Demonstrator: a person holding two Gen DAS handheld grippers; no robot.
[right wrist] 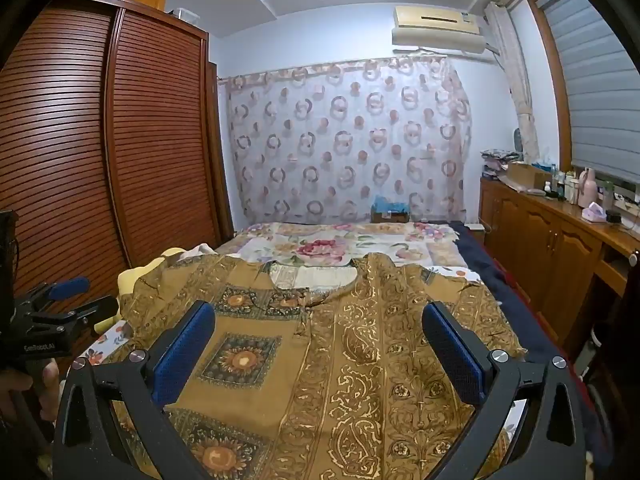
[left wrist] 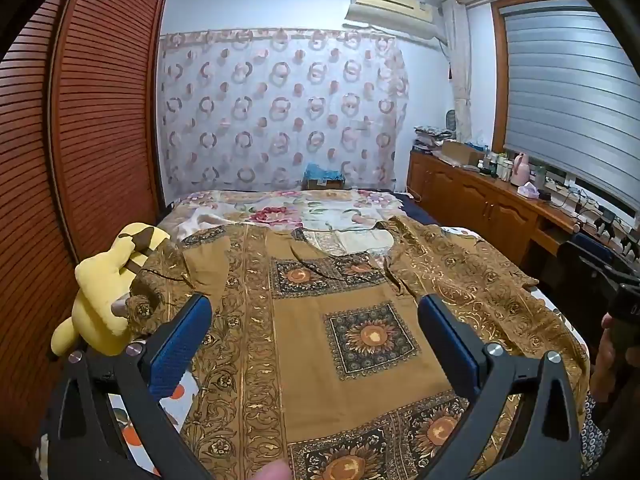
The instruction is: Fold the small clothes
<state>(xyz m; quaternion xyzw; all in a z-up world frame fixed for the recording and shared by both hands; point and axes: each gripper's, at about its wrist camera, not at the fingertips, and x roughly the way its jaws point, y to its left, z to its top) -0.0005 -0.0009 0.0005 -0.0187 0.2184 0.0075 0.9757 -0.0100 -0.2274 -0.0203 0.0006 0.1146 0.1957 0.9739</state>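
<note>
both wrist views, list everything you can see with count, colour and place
patterned top: one, brown and gold, spread flat on the bed, neckline at the far end
bed cover: one, floral cream and pink, beyond the top
plush toy: one, yellow, at the top's left sleeve
wardrobe: one, red-brown slatted doors, left of the bed
curtain: one, sheer with ring pattern, far wall
air conditioner: one, cream, high on the far wall
cabinet: one, wooden, right wall, cluttered top
left gripper: one, black, blue fingers open above the top
right gripper: one, same, open
</note>
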